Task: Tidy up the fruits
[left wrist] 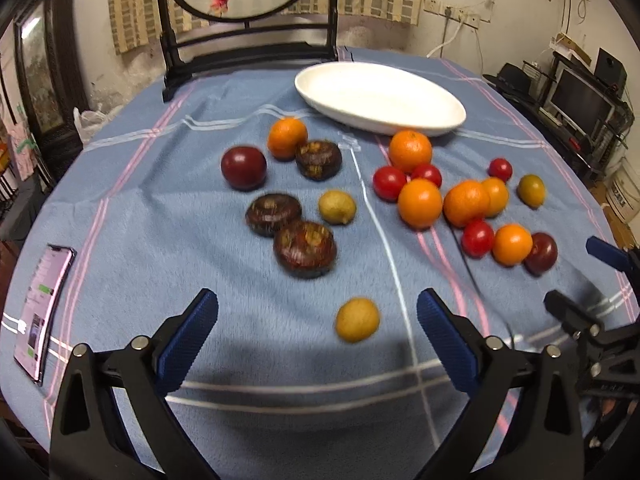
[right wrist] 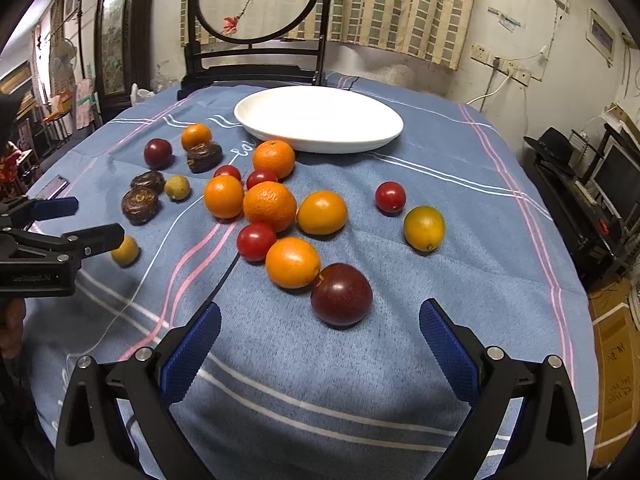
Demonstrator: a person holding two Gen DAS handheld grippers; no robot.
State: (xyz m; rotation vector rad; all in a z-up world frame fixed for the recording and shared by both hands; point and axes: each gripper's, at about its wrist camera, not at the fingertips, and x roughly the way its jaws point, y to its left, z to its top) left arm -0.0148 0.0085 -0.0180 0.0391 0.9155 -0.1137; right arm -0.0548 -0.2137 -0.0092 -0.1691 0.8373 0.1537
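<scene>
You're in a lived-in home: a cloth-covered counter [right wrist: 440, 184], a painted round screen [right wrist: 256, 0], striped curtains [right wrist: 400, 4] and a television [left wrist: 580, 100] surround you.

Both wrist views look steeply down, close over the shared fruit-strewn table [left wrist: 280, 320] with white plate [right wrist: 320, 136]

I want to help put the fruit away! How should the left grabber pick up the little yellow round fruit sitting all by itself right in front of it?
Grip the small yellow fruit across its widest middle, coming from above. It is round, so no side is better, and bare cloth surrounds it, leaving room for both fingers. The left gripper already stands open, probably wide enough to straddle it.
</scene>
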